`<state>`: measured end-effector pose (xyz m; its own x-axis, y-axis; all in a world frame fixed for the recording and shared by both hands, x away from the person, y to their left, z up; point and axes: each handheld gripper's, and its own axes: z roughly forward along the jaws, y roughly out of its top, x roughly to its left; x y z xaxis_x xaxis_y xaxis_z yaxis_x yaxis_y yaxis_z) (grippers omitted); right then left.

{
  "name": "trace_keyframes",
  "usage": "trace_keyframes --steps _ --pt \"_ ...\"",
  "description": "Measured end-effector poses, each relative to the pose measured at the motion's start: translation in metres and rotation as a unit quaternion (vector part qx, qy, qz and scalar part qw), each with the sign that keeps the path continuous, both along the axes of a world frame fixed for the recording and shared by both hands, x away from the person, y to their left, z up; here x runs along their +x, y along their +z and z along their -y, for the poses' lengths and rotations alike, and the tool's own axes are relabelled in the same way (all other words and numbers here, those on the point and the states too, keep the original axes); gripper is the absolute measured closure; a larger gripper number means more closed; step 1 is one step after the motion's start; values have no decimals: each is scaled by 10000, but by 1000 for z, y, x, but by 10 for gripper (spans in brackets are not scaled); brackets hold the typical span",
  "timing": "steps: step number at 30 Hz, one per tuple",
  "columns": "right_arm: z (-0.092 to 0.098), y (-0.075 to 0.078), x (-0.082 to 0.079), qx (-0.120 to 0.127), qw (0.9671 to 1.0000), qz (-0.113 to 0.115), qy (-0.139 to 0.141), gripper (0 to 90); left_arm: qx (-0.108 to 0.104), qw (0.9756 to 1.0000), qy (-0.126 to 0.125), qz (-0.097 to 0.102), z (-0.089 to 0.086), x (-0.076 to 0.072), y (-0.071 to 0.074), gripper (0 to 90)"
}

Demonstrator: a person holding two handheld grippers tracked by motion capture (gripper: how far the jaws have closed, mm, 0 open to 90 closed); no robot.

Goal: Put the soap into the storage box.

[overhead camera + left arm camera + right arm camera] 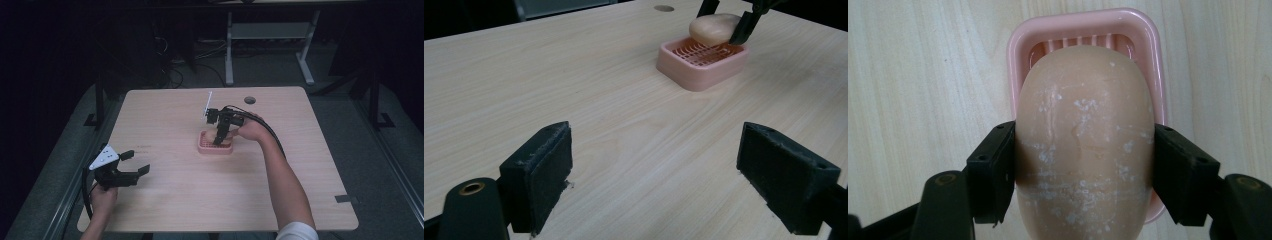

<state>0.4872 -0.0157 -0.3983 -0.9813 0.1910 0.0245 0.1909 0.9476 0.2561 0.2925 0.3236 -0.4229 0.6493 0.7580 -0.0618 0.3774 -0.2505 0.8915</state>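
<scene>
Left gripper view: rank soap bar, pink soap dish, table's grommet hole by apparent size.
1. pink soap dish, the largest.
2. soap bar, smaller, held over the dish by the right claw.
3. grommet hole, the smallest, though it lies farthest from the camera, so true size is unsure.

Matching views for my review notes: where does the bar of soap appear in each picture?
High view: the soap sits mid-table, over the pink soap dish, under the right gripper.
Left gripper view: top right, above the dish.
Right gripper view: centre, clamped between the jaws.
Shared landmark: the pink soap dish.
</scene>
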Motion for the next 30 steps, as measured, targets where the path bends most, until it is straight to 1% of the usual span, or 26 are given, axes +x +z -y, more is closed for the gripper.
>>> trace_keyframes --steps 9,15,20,30 --pt "-6 -8 2 -75 10000 -23 39 320 -17 10000 11 -9 0 0 0 143" --pt "-6 -7 3 -49 10000 -4 13 319 -13 10000 10 -5 0 0 0 143" --pt "-7 -8 3 -77 10000 12 15 319 -21 10000 19 -14 0 0 0 143" --pt "-7 -9 4 -80 10000 -10 8 319 -25 10000 18 5 0 0 0 143"
